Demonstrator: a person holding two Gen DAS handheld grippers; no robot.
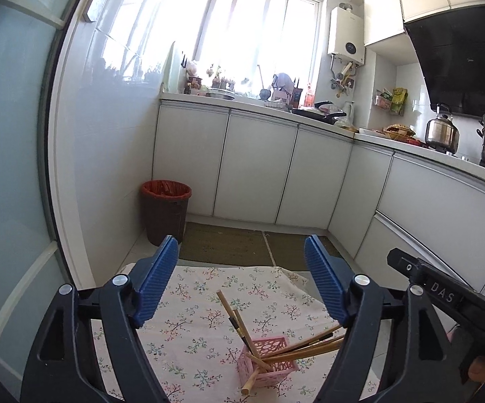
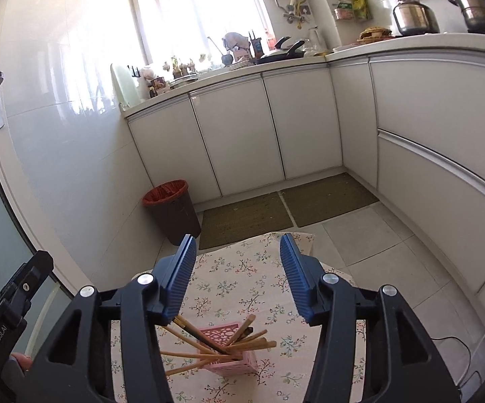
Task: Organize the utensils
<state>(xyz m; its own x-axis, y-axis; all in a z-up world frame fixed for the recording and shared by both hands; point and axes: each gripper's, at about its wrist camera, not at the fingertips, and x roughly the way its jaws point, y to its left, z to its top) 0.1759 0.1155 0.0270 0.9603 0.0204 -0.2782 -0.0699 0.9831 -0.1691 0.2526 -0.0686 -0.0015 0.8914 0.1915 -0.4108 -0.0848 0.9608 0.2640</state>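
Note:
A small pink lattice basket (image 1: 269, 361) (image 2: 224, 352) stands on a floral cloth (image 1: 202, 309) (image 2: 242, 288). Several wooden chopsticks (image 1: 304, 344) (image 2: 242, 342) lean out of it in different directions, and one chopstick end (image 1: 247, 386) pokes out at its base. My left gripper (image 1: 242, 252) hovers above and behind the basket, open, with nothing between its blue pads. My right gripper (image 2: 239, 247) also hangs above the basket, open and empty. In the left wrist view the right gripper's black body (image 1: 444, 294) shows at the right edge.
A brown bin with a red liner (image 1: 166, 211) (image 2: 171, 210) stands by the white wall. White cabinets (image 1: 259, 168) (image 2: 269, 127) run along the back and right, with green mats (image 1: 229, 241) (image 2: 286, 208) on the tiled floor. A glass door (image 1: 7, 168) closes the left side.

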